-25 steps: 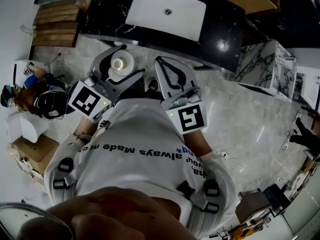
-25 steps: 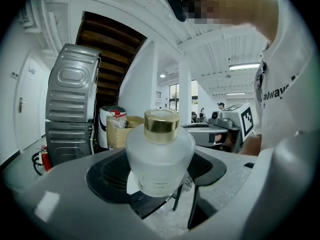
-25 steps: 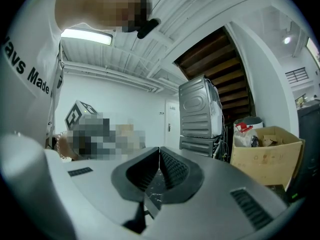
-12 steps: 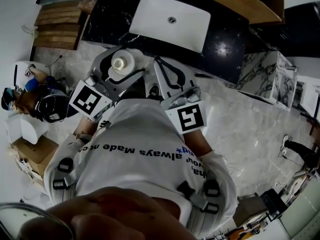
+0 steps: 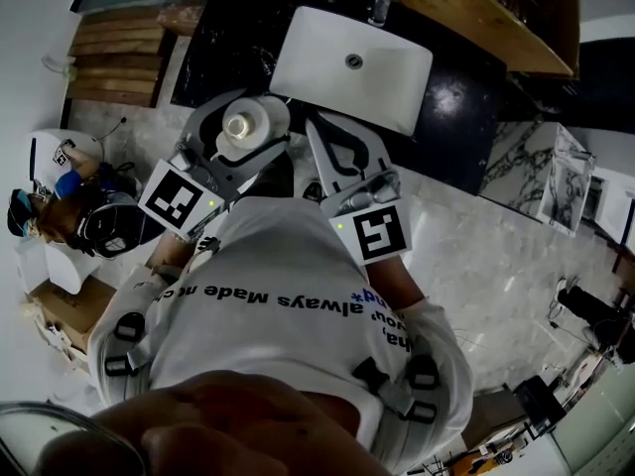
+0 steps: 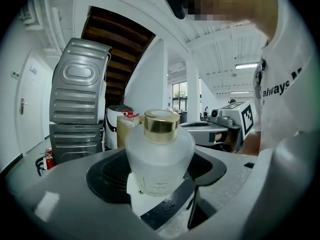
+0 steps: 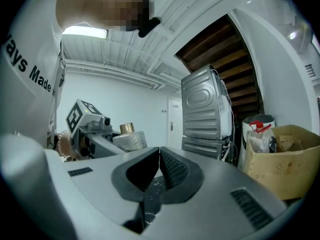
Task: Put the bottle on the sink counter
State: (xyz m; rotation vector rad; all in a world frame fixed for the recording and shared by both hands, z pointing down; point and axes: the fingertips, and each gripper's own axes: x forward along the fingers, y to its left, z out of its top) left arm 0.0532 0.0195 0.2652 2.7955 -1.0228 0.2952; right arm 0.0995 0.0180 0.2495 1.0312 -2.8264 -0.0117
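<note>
A frosted white bottle (image 5: 244, 127) with a gold cap sits upright between the jaws of my left gripper (image 5: 238, 135), which is shut on it. In the left gripper view the bottle (image 6: 159, 156) fills the gap between the dark pads. My right gripper (image 5: 342, 149) is beside it, shut with nothing held; its pads meet in the right gripper view (image 7: 159, 171). Both are held close to my chest, just short of the black sink counter (image 5: 451, 92) with its white basin (image 5: 352, 67) and tap (image 5: 378, 6).
Wooden steps (image 5: 111, 53) lie at the far left beside the counter. A wooden shelf (image 5: 486, 3) sits above the counter at the right. A cardboard box (image 5: 60, 310) and cluttered gear stand on the marble floor (image 5: 496, 256) to the left. A grey ribbed machine (image 6: 79, 104) stands behind.
The sink counter and basin have slid lower and closer in the head view as I moved toward them. Both grippers keep the same pose, the bottle still held.
</note>
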